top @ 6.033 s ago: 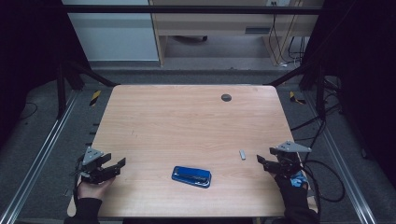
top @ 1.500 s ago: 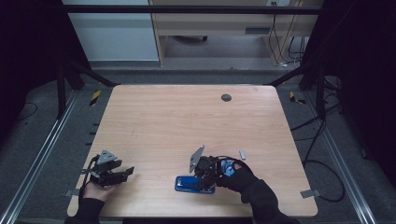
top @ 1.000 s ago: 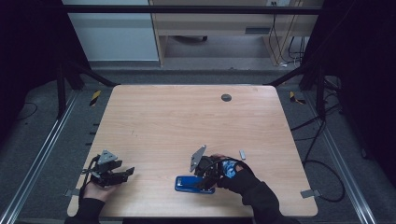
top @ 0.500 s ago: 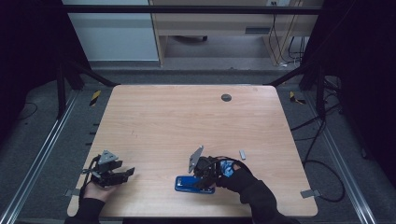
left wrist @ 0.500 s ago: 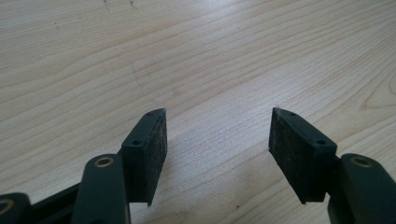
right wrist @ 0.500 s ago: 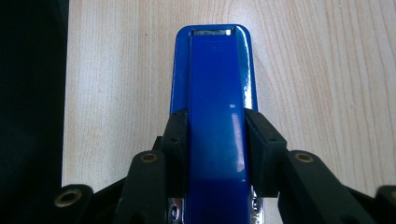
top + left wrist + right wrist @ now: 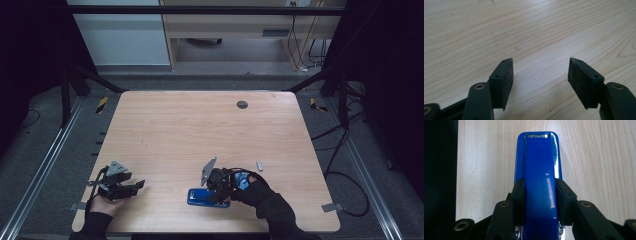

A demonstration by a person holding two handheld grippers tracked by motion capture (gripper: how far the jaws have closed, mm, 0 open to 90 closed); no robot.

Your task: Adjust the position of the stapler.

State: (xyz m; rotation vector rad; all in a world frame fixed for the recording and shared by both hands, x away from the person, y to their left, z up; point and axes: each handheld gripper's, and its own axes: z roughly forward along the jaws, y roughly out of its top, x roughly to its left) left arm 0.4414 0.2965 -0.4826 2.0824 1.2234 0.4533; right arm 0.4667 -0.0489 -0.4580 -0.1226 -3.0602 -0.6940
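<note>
1. Since six seconds ago, the right tool (image 7: 216, 192) has crossed from the worktop's (image 7: 200, 125) right edge to the blue stapler (image 7: 200, 197) near the front edge; over the last second and a half it has hardly shifted. The left tool (image 7: 134, 186) has drifted only a little and stays at the front-left corner.

2. At the far left, the left tool (image 7: 540, 82) hovers low with its jaws spread wide and nothing between them; its own view shows bare wood grain under the pads (image 7: 507, 80).

3. Moving right, the stapler lies flat near the front edge, a little right of centre, its long axis running left to right across the worktop as the high view shows it.

4. In the right gripper view, the stapler (image 7: 539, 170) runs straight ahead from the right tool (image 7: 539, 202), so the tool is lined up with the long axis. The two jaws press on the stapler's long sides, about midway along its upper arm, with the staple-exit end pointing away from the tool.

5. The right hand (image 7: 250, 187) is on the stapler; the left hand (image 7: 107, 197) is well apart from it, so any lift or slide would seem to fall to the right.

6. Farther right, a small grey piece (image 7: 259, 165) lies untouched; a dark round disc (image 7: 242, 104) sits near the back edge.
</note>
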